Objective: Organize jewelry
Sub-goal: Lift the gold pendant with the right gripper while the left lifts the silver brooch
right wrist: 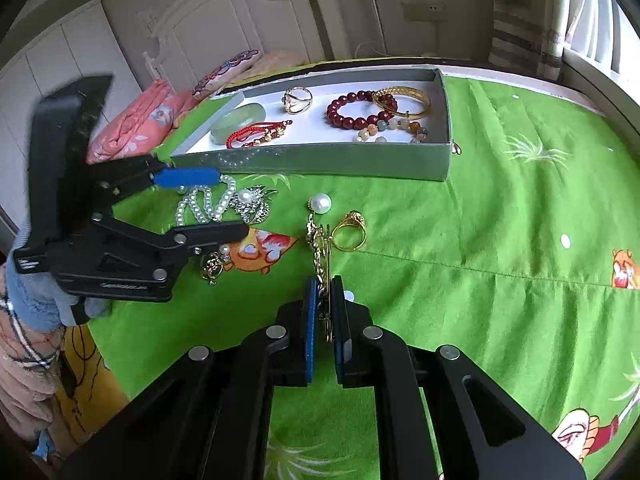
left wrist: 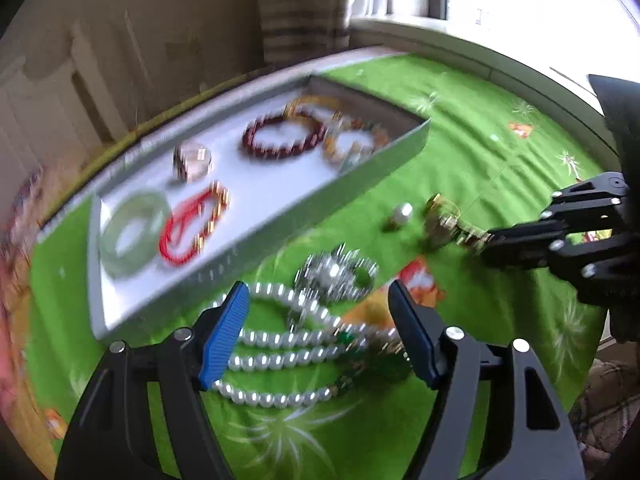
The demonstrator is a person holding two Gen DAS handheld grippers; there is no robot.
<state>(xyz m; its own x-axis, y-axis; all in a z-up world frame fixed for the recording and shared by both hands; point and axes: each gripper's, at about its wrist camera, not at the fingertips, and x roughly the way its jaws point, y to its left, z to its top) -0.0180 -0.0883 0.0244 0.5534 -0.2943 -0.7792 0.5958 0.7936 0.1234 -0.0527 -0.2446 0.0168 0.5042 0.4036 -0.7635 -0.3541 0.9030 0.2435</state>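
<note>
Green printed bedspread (right wrist: 500,220) carrying loose jewelry, right claw (right wrist: 325,300) pressed together pinching gold chain (right wrist: 320,248), left claw (left wrist: 320,336) spread astride pearl necklace (left wrist: 280,356), pads not touching it, grey tray (right wrist: 320,160) holding bracelets (right wrist: 360,110) behind.

Bright green bedsheet (right wrist: 500,220), scattered with white palm sprigs and orange cartoon animals, under a grey box (right wrist: 320,160) with a white floor.

In the box: a pale green jade bangle (right wrist: 236,122), a red cord bracelet (right wrist: 256,136) with gold beads, a dark red bead bracelet (right wrist: 352,114), a gold bangle (right wrist: 404,100). On the sheet: a white pearl necklace (left wrist: 280,356), a gold ring (right wrist: 350,230), a gold chain (right wrist: 320,256). Both black tools, left (left wrist: 320,336) and right (right wrist: 324,312), have blue pads (left wrist: 224,340).
</note>
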